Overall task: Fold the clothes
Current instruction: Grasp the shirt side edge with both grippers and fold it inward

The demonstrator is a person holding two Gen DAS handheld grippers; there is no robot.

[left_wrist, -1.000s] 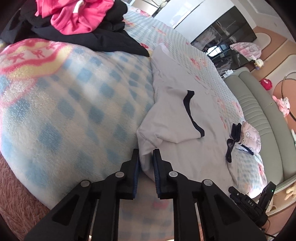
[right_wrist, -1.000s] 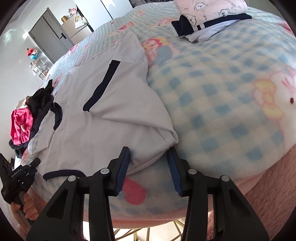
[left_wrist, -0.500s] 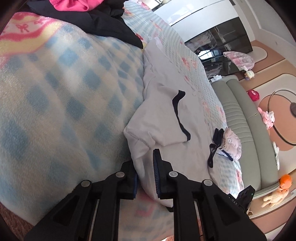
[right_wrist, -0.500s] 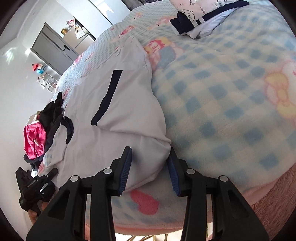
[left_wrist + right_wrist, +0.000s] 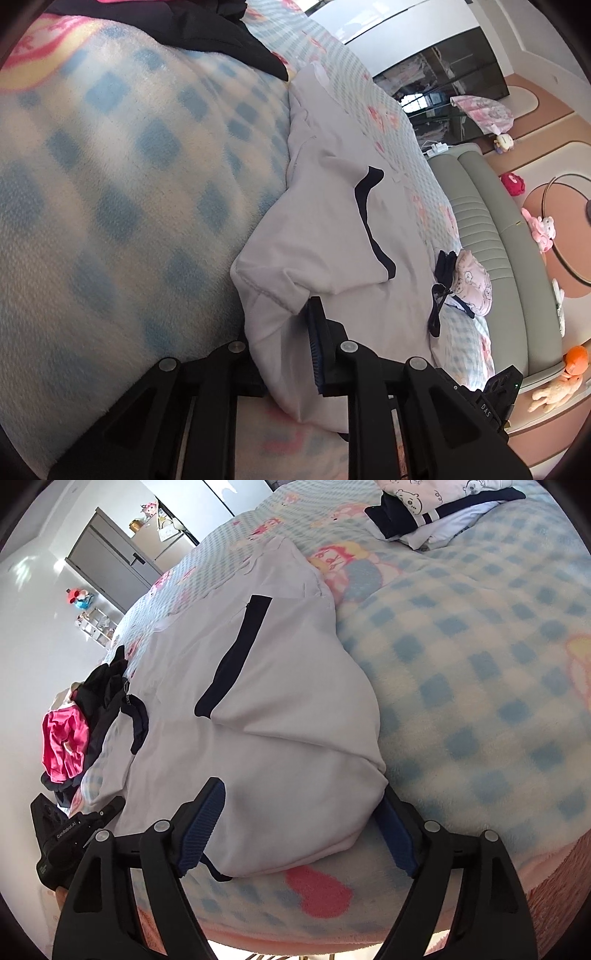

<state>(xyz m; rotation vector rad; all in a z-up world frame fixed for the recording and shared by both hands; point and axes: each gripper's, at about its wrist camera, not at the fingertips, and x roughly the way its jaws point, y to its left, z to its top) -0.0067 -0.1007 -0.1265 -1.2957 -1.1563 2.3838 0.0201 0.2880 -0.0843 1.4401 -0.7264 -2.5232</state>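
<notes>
White shirt with navy trim band, spread across blue-checked fleece blanket on the bed, side folded in over the middle. Near corners at the bed's front edge, one at each tool.

Left gripper: narrow gap, just eased open a touch, packed with a bunched shirt corner. Outer finger buried under fabric, inner pad right against the cloth. Firm pinch or loose, cannot tell.

Right gripper: jaws just sprung to full width, no hold on anything. Other shirt corner sitting loose on the blanket between the blue pads, cloth near both pads, not squeezed.

Black clothes pile at the far left end of the bed, pink garment on it, just beside the shirt's sleeve. Folded stack with bear print further back on the right, well apart from the shirt. Green padded bench along the far side of the bed.
</notes>
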